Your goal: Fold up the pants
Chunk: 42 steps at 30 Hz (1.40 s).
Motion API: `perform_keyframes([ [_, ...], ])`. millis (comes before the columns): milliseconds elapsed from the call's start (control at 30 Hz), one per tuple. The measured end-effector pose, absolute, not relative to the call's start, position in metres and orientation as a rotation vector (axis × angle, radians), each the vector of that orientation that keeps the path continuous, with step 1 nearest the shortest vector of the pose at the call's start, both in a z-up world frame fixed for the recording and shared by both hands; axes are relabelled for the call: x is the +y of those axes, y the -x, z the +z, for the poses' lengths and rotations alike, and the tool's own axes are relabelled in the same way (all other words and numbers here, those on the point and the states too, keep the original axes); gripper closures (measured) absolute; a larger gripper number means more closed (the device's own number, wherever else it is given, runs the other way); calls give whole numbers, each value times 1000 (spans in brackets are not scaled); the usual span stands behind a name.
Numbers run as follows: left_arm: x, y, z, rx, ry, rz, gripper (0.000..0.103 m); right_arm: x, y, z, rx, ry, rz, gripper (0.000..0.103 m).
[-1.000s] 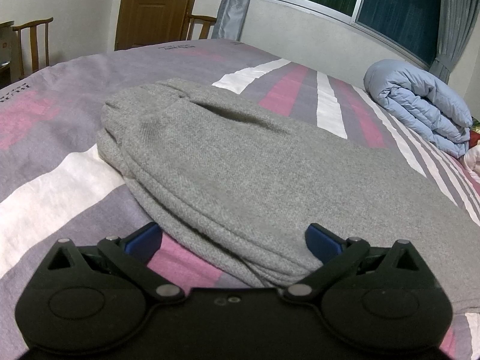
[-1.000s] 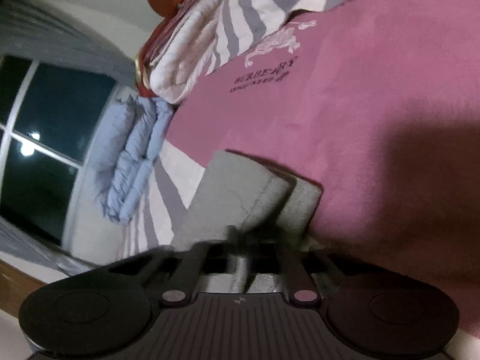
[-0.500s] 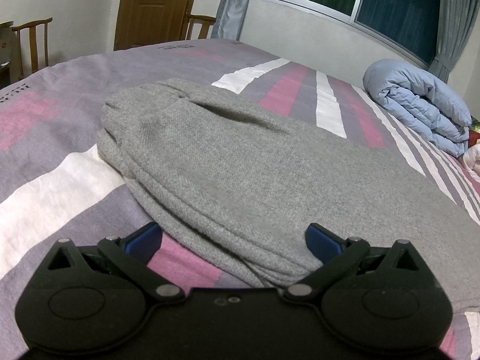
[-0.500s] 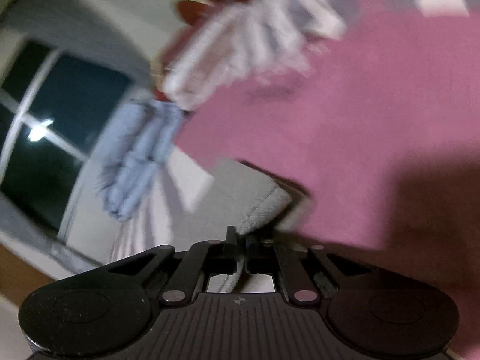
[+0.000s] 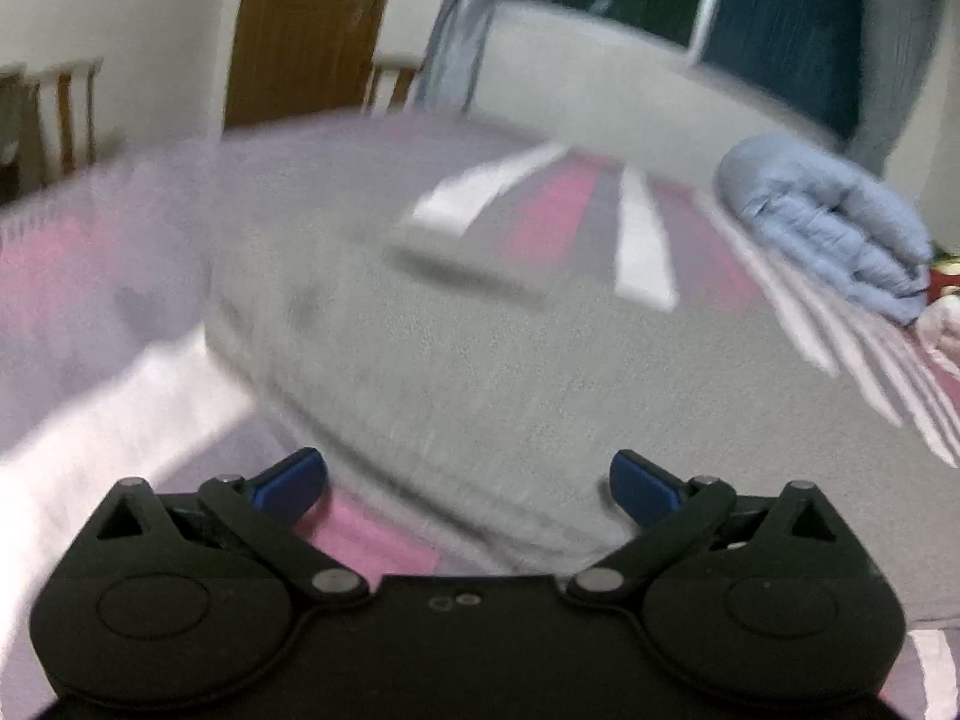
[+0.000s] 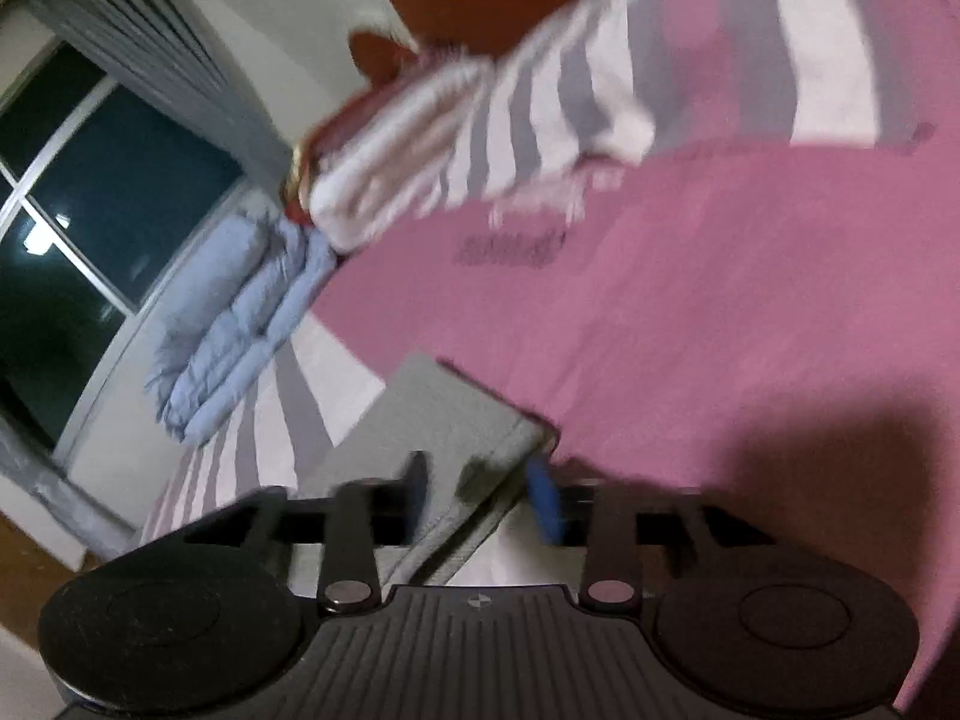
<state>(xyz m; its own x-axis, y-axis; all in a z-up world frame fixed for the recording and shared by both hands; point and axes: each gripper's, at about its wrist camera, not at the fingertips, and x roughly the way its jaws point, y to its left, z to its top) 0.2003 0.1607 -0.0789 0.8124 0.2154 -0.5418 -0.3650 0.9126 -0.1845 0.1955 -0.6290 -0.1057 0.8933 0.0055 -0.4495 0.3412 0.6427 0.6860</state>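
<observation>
The grey knit pants (image 5: 480,372) lie folded in layers on the striped bed, blurred in the left wrist view. My left gripper (image 5: 468,483) is open just in front of their near folded edge, its blue pads on either side of it. In the right wrist view a corner of the grey pants (image 6: 444,420) lies on the pink bedcover. My right gripper (image 6: 483,501) is open, with the pants' hem running between its fingers; the blue pad (image 6: 543,504) stands clear of the cloth.
A folded blue quilt (image 5: 834,222) lies by the window at the bed's far right; it also shows in the right wrist view (image 6: 240,324). Striped pillows (image 6: 480,138) sit at the headboard. A wooden door (image 5: 306,24) and chairs (image 5: 60,114) stand beyond the bed.
My right gripper was shut on the pants' hem and has opened, letting the cloth go. The left wrist view has gone blurred, so the left gripper is moving; it stays open.
</observation>
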Motion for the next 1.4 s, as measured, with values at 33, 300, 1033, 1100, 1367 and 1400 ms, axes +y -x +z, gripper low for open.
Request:
perform_keyframes([
  [33,156,-201,-72,522,257,296,7,-623,-192,-101,425,-839,-178,61],
  [300,116,-274,-33,567,92,129,7,-497,-264,-62,556,-418,134,61],
  [1033,179,-359,-68,781,-44,224,7,-453,-364,-88,759,-147,179,61],
  [1100,191,-360,-77,809,-70,222,7,-464,-368,-103,817,-173,161,62],
  [1367,168,-280,-53,672,-69,245,6,-530,-294,-70,617,-467,130,61],
  [1400,166,-268,-55,674,-67,259,6,-537,-283,-72,600,-480,120,61],
])
